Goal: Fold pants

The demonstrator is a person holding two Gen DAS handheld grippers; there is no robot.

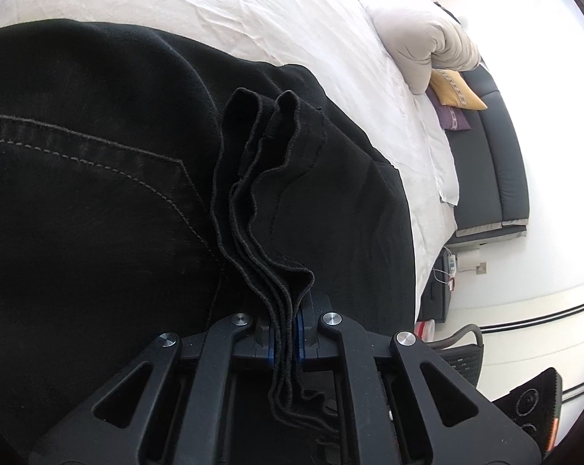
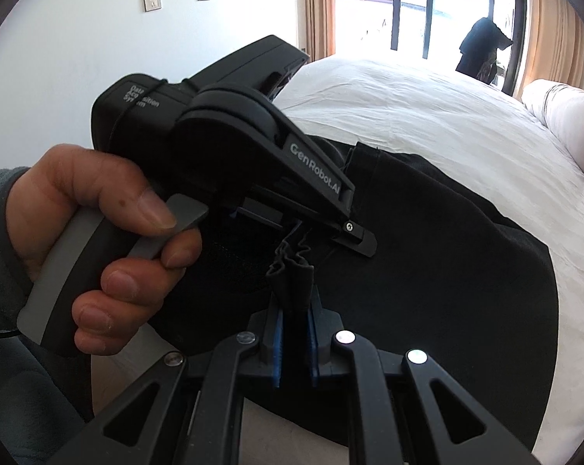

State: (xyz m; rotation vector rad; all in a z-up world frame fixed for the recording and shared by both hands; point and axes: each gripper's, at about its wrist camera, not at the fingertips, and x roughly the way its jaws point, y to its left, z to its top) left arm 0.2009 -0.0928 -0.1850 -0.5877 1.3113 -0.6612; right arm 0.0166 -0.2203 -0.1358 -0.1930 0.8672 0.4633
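Observation:
Black pants [image 1: 98, 193] lie on the white bed, with stitched pocket seams showing in the left wrist view. My left gripper [image 1: 286, 333] is shut on several stacked layers of the pants' hem edge, which rise in folds in front of it. In the right wrist view the pants [image 2: 427, 255] spread dark over the sheet. My right gripper [image 2: 294, 325] is shut on a bunched fold of the same black cloth between its blue pads. The left gripper's body [image 2: 230, 147], held by a person's hand [image 2: 98, 232], sits close in front of it, its fingers pinching cloth just beyond.
The white bed sheet [image 1: 253, 19] extends behind the pants, with pillows [image 1: 420, 38] at its far end. A dark sofa [image 1: 486, 162] with a yellow cushion stands beside the bed. A bedside unit [image 1: 443, 283] and an office chair [image 1: 462, 356] are to the right. Curtains and a glass door [image 2: 408, 4] stand beyond the bed.

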